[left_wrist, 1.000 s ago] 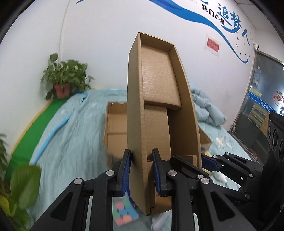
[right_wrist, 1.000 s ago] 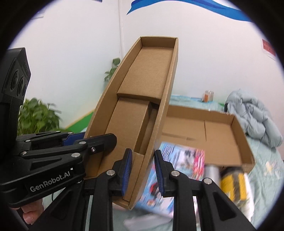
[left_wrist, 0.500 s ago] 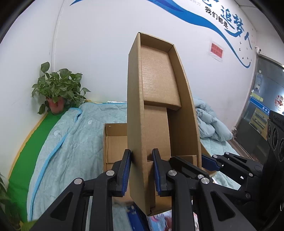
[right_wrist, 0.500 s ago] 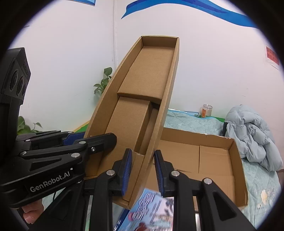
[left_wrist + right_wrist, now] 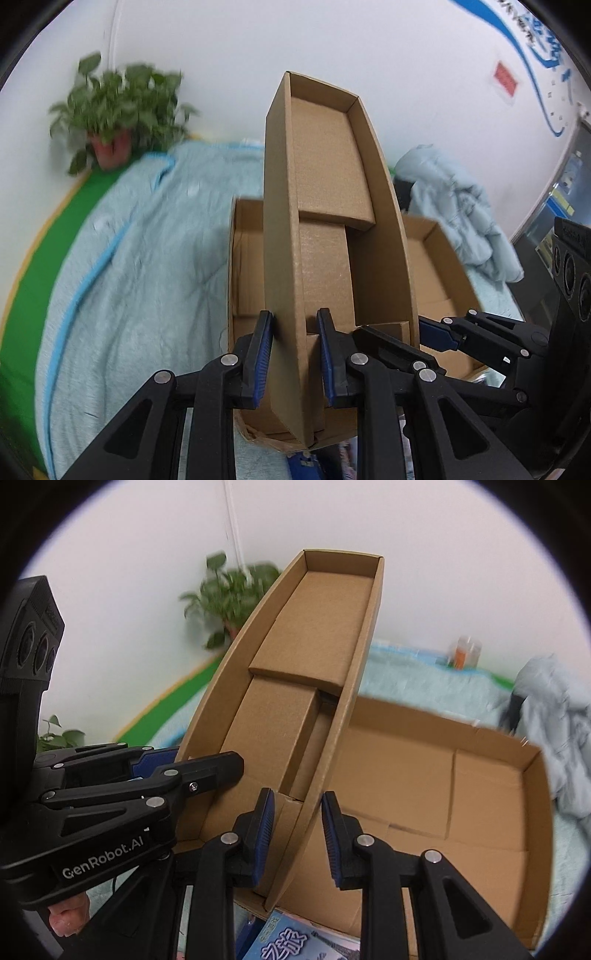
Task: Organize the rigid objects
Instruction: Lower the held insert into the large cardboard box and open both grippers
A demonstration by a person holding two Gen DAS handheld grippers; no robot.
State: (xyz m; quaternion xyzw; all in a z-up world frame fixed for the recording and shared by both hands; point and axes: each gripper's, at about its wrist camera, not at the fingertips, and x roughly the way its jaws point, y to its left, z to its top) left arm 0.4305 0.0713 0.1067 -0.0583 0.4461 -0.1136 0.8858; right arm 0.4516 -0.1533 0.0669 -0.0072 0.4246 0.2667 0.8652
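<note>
While both grippers (image 5: 293,354) (image 5: 297,836) pinch its walls, cardboard tray (image 5: 325,206) overhangs box (image 5: 443,775).

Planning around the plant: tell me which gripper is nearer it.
Left. The left gripper clamps the box wall on the plant's side; the right gripper clamps the opposite wall, farther from the plant.

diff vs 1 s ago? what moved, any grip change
Both grippers carried the narrow cardboard tray across the bed: the potted plant and open flat box shifted in view, and the box now sits right behind the tray. The cube toy and bottle have left view. Unchanged: left gripper and right gripper each clamp a tray side wall; nothing released.
</note>
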